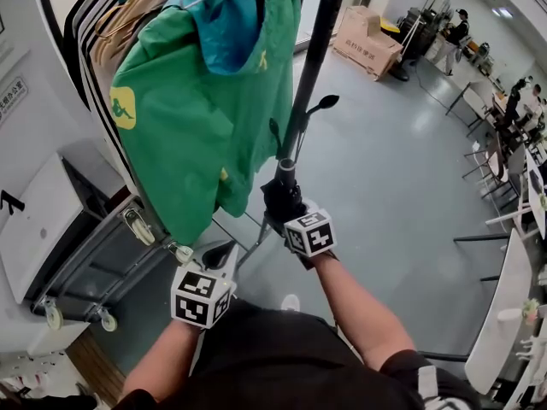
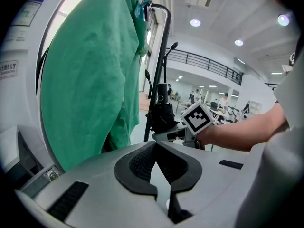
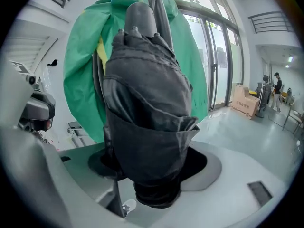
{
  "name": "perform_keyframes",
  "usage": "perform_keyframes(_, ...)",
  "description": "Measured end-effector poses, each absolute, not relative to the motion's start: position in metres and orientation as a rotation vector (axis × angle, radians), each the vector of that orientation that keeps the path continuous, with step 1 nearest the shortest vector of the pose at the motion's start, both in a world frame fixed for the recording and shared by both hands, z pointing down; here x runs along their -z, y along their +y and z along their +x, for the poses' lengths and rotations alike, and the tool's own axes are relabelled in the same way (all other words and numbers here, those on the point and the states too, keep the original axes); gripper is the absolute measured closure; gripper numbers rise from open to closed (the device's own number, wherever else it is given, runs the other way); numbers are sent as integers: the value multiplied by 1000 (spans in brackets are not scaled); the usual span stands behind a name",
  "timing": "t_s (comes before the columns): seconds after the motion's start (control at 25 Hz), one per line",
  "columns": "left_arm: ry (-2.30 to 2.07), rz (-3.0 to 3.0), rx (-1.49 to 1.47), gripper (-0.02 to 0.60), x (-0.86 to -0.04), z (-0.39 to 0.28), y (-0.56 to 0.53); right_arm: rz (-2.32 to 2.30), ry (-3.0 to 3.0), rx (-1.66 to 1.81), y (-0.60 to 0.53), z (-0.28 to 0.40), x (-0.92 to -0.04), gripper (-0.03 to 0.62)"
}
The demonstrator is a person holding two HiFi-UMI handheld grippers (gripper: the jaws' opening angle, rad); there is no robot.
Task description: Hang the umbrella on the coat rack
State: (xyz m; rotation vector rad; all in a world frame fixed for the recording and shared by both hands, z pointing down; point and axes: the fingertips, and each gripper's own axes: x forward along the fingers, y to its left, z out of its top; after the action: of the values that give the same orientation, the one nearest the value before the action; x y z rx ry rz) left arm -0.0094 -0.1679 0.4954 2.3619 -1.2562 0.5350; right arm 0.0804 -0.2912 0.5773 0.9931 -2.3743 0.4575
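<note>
The umbrella (image 3: 147, 103), black and folded, stands upright just beside the dark pole of the coat rack (image 1: 318, 49). Its long axis runs up and down along that pole. Its lower end sits in the mouth of our right claw (image 3: 152, 167), whose jaws stand wide around the bundle. The fabric fills most of the gap, but we see no pad squeezing it, so we judge it to be let go rather than gripped. No view shows us which hook bears its top.

The umbrella lies straight ahead of this claw, so we think the next move is to draw the claw back along its own line without catching the cloth. The right hand is by far the nearer. Our left claw (image 2: 154, 146) waits well apart, lower and to the left, its jaws closed together on nothing. A green garment (image 1: 197, 118) hangs from the rack to the umbrella's left, close enough to brush.
</note>
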Motion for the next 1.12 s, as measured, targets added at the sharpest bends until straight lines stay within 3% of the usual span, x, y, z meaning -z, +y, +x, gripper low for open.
perform_keyframes(1.12,-1218,2411,-528,566,-490,15,-200,1085,-2587,-437,-236,121,-493,293)
